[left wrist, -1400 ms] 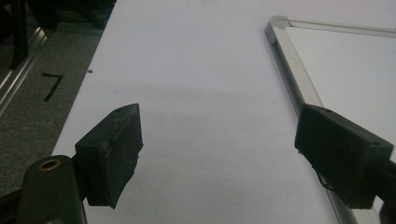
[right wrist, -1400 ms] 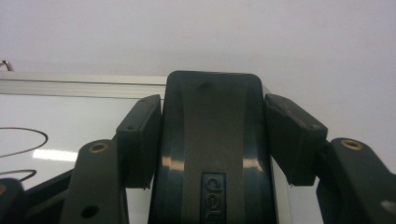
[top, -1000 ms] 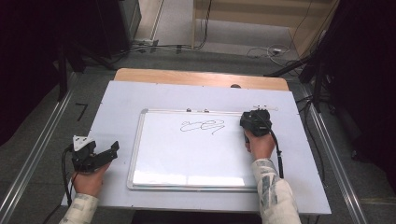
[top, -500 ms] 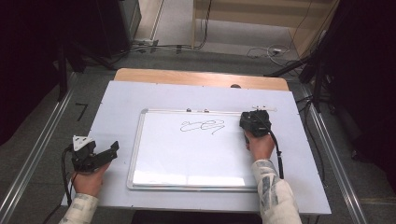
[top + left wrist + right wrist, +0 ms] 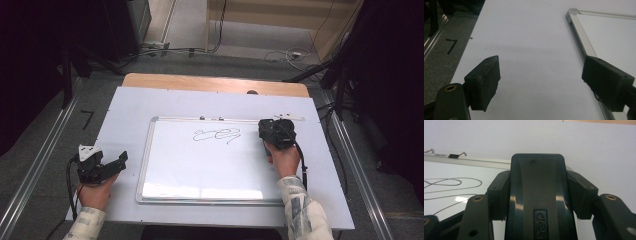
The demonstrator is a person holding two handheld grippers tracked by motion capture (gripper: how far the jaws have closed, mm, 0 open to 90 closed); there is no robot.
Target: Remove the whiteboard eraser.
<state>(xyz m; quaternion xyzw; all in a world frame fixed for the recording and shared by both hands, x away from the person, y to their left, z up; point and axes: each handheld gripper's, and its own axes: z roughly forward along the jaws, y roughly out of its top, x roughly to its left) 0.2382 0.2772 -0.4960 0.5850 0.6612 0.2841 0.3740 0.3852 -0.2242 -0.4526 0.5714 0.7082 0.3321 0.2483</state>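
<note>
Black eraser (image 5: 537, 195) now clamped in right gripper (image 5: 276, 131) fingers, lifted slightly; left gripper (image 5: 107, 166) fingers wide.

Right gripper (image 5: 272, 131) shifted slightly since a second ago: now a touch nearer the whiteboard's (image 5: 210, 165) right-hand frame and lifted a little, hand (image 5: 284, 159) following along. Jaws closed further over that second, now clamped on the black eraser (image 5: 537, 195), pads pressed against both its sides in the right gripper view. Eraser carried with the gripper, near the board's upper right corner, just right of the scribble (image 5: 216, 135). Whether the eraser touches the board surface can't be told. Change small overall, barely readable in the high view.
</note>
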